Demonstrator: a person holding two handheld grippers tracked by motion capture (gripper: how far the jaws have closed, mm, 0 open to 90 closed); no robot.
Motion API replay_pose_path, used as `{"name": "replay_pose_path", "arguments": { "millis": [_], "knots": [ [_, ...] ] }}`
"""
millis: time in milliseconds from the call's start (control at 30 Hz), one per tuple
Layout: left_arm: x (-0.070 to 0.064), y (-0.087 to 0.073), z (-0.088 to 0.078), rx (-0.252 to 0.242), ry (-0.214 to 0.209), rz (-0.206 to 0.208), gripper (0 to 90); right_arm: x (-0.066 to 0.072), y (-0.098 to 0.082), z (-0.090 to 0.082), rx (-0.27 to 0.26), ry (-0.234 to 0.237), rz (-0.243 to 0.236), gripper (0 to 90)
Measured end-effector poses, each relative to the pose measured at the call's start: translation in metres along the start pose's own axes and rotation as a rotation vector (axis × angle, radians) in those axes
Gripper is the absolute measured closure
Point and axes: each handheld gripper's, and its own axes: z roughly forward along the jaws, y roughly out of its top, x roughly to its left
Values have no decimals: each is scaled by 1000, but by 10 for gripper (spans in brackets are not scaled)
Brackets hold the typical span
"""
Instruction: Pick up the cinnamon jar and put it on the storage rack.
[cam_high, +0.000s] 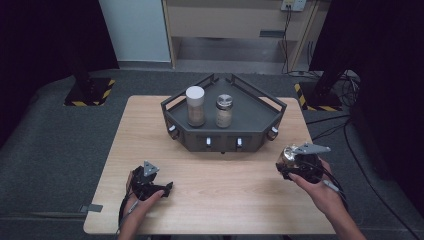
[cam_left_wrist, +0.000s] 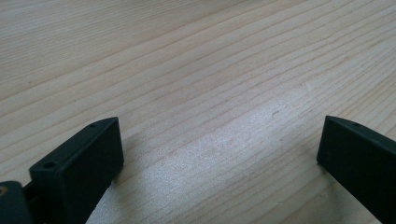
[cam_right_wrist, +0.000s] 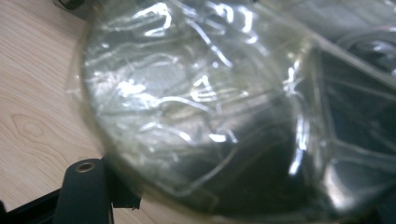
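Note:
A dark angular tray (cam_high: 252, 122) stands at the middle back of the wooden table (cam_high: 225, 190). In it stand a tall jar with a white cap (cam_high: 195, 106) and a shorter glass shaker with a metal cap (cam_high: 224, 111). At the right, my right gripper (cam_high: 289, 159) is lifted off the table, shut on a shiny clear round container (cam_high: 288, 153). Up close, this container (cam_right_wrist: 196, 116) is glossy and blurred, with one black finger (cam_right_wrist: 86, 191) beside it. My left gripper (cam_high: 167, 188) rests low at the front left. Its jaws (cam_left_wrist: 219, 135) are open over bare wood.
The tray has a raised rail and small knobs (cam_high: 208, 142) along its front face. Cables (cam_high: 345, 135) lie on the grey floor to the right of the table. A shelf unit (cam_high: 235, 25) stands behind.

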Motion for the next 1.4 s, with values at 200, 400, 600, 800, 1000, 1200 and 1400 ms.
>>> {"name": "replay_pose_path", "arguments": {
  "millis": [200,400,600,800,1000,1200,1400],
  "knots": [
    [0,0,0,0,0,0,0,1,16,-4,-3,2,-20,312],
    [0,0,0,0,0,0,0,3,31,-9,-9,-3,-37,312],
    [0,0,0,0,0,0,0,4,44,-11,-11,-5,-57,312],
    [0,0,0,0,0,0,0,5,58,-9,-2,-2,-77,313],
    [0,0,0,0,0,0,0,3,68,-6,-1,6,-72,312],
    [0,0,0,0,0,0,0,1,82,0,0,-1,-82,312],
    [0,0,0,0,0,0,0,1,95,4,-4,-2,-96,312]
  ]
}}
